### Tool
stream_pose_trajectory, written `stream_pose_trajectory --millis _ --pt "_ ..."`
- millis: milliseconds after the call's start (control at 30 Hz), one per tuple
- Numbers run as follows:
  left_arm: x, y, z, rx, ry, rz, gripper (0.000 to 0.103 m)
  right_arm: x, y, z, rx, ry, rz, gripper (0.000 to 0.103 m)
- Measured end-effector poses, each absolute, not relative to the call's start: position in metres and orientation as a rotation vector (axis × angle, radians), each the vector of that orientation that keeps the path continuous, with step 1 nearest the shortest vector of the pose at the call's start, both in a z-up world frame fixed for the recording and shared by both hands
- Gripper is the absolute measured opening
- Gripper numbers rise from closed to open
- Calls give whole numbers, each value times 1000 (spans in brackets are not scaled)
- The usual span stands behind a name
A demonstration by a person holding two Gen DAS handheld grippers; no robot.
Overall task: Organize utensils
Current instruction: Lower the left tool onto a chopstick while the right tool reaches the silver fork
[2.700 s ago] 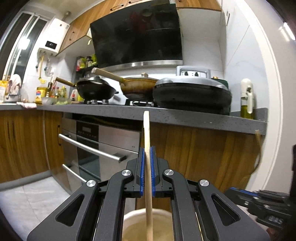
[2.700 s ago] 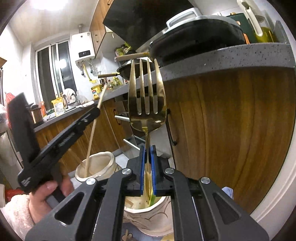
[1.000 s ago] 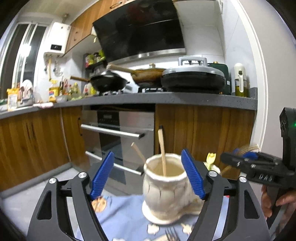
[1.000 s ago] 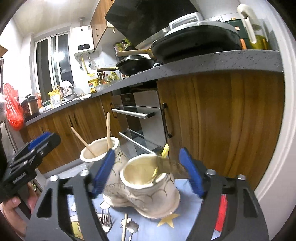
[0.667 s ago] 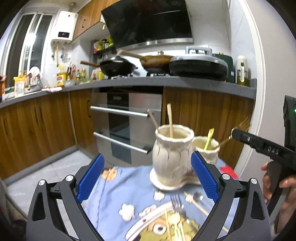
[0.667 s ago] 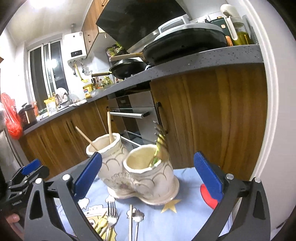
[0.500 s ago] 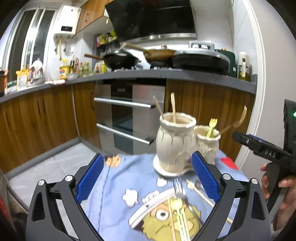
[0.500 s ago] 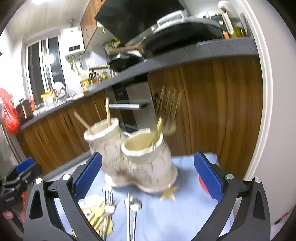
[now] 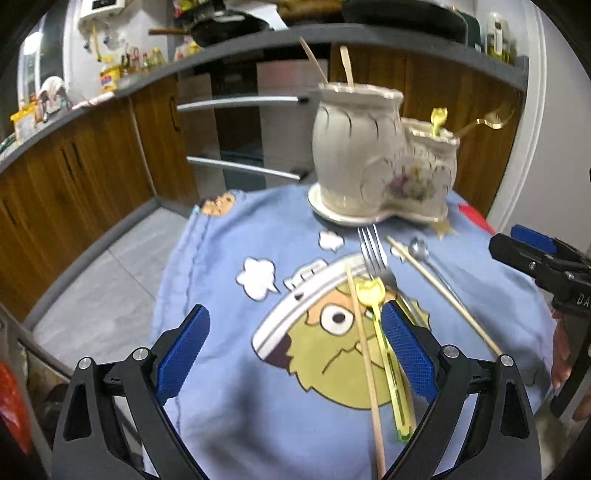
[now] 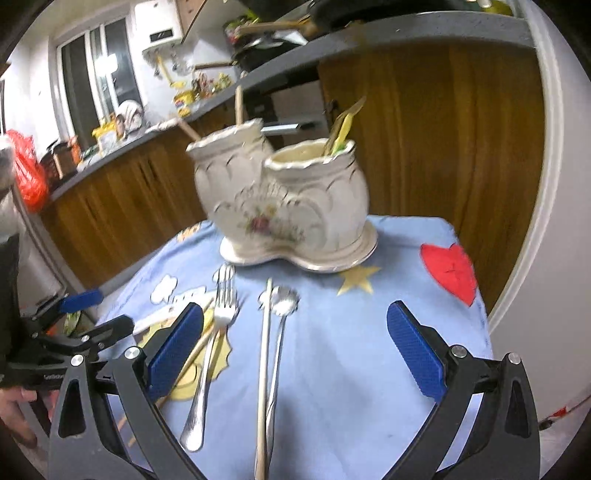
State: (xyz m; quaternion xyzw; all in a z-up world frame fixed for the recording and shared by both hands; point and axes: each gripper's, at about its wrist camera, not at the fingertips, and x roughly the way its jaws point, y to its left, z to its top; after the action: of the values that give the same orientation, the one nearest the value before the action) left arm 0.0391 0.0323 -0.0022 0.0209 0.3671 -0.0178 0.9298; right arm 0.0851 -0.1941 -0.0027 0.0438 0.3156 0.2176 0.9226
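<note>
A cream ceramic double holder [image 9: 380, 166] [image 10: 288, 206] stands at the far side of a blue cartoon cloth [image 9: 229, 369] [image 10: 351, 362]. Its taller pot holds two wooden chopsticks [image 9: 345, 64]; its lower pot holds a gold fork [image 9: 487, 120] and a yellow-green utensil [image 10: 341, 134]. On the cloth lie a silver fork [image 9: 371, 251] [image 10: 212, 350], a yellow-green spoon [image 9: 384, 343], two loose wooden chopsticks [image 9: 364, 362] [image 10: 263, 369] and a silver spoon [image 10: 279, 350]. My left gripper [image 9: 295, 354] is open and empty above the cloth. My right gripper [image 10: 295, 354] is open and empty, also seen at the right of the left wrist view [image 9: 535, 254].
Wooden kitchen cabinets [image 9: 92, 166] and an oven with steel handles [image 9: 240, 103] stand behind the table. A grey countertop [image 10: 406, 26] with pans runs above them. A white door frame [image 10: 546, 184] is at the right. The tiled floor [image 9: 103, 280] lies left of the cloth's edge.
Both grippers have let go of the chopstick and the gold fork, which now stand in the holder. Both opened wide, drew back and tilted down over the cloth.
</note>
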Motion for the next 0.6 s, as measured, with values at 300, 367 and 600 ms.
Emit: stream_pose_trajectory --millis 300,367,600 --pt "48 14 -20 98 868 -135 57 88 -184 -11 0 676 464 98" --pt "50 8 -22 117 886 -159 41 90 -184 -11 -2 681 472 96" --pt "51 -8 -24 157 962 -200 22 84 -170 -14 -71 718 525 70"
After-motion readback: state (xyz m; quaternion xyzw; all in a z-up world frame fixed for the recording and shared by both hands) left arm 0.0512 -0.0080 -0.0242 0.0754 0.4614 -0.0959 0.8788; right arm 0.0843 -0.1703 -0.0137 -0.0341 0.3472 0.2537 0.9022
